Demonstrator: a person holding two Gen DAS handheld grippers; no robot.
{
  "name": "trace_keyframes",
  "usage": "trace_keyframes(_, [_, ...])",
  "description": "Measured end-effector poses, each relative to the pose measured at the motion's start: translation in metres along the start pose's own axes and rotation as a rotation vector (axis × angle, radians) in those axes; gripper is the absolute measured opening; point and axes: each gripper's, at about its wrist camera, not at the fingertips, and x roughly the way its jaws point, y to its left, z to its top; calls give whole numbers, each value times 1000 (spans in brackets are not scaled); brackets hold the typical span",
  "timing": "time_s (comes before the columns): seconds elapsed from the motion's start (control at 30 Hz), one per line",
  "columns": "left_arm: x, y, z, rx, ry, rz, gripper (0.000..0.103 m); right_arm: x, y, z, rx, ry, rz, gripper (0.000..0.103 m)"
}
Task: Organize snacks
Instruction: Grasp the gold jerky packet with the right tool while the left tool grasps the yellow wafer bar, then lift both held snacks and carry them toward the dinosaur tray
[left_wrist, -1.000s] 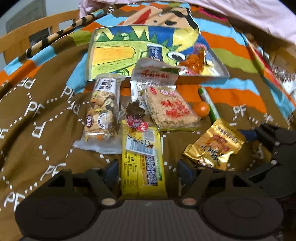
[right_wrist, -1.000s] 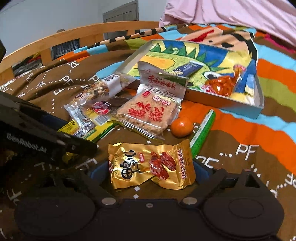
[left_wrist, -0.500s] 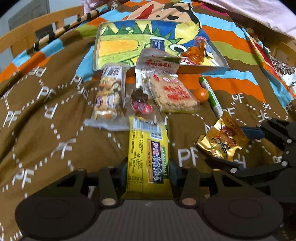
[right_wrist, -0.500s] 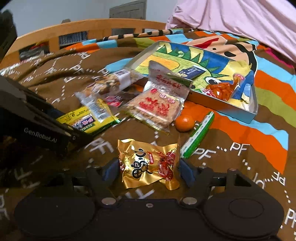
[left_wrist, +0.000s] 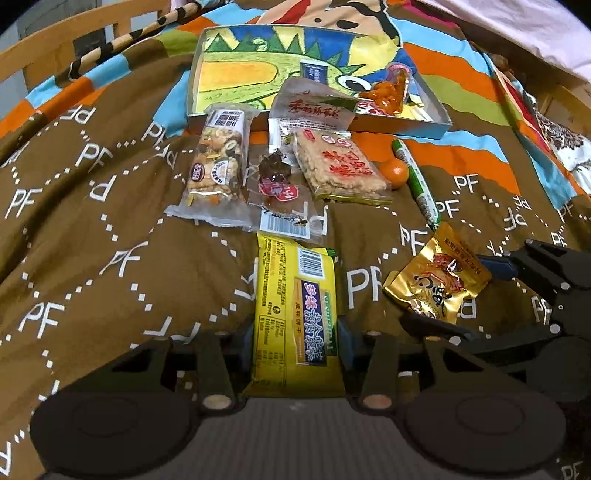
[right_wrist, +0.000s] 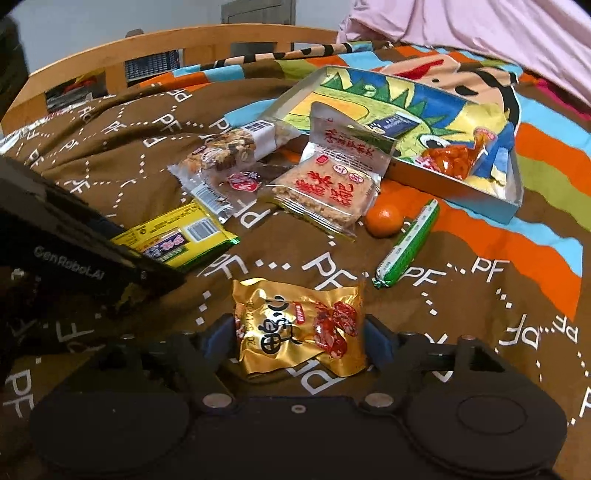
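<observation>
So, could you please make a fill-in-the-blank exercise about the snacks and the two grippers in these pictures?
1. The left gripper is shut on the long ____ biscuit packet.
2. The right gripper is shut on the crinkled ____ foil pouch.
3. The small round orange fruit lies beside the ____ sausage-shaped stick.

Missing words: yellow; gold; green
</observation>
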Motion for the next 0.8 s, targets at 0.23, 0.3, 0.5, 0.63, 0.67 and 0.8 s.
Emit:
trace_keyframes(0.23, [-19, 5, 0, -48, 1, -50, 47, -18, 12, 2, -73, -9, -48, 62])
trace_keyframes(0.3, [-24, 4, 0, -55, -6, -61, 47, -23, 14, 0, -93, -8, -63, 61])
trace_keyframes(0.5, [-37, -5, -6, -42, -24, -103, 47, -35, 14, -1, -102, -25, -97, 59])
trace_keyframes(0.63, [-42, -9, -9, -36, -40, -145, 47, -42, 13, -1, -105, -50, -125, 59])
trace_keyframes(0.67, [-42, -10, -9, -35, -48, -151, 47, -44, 13, -1, -109, -57, -132, 59])
trace_keyframes(0.8, [-45, -11, -7, -46, -77, -159, 47, -48, 11, 3, -109, -91, -151, 59])
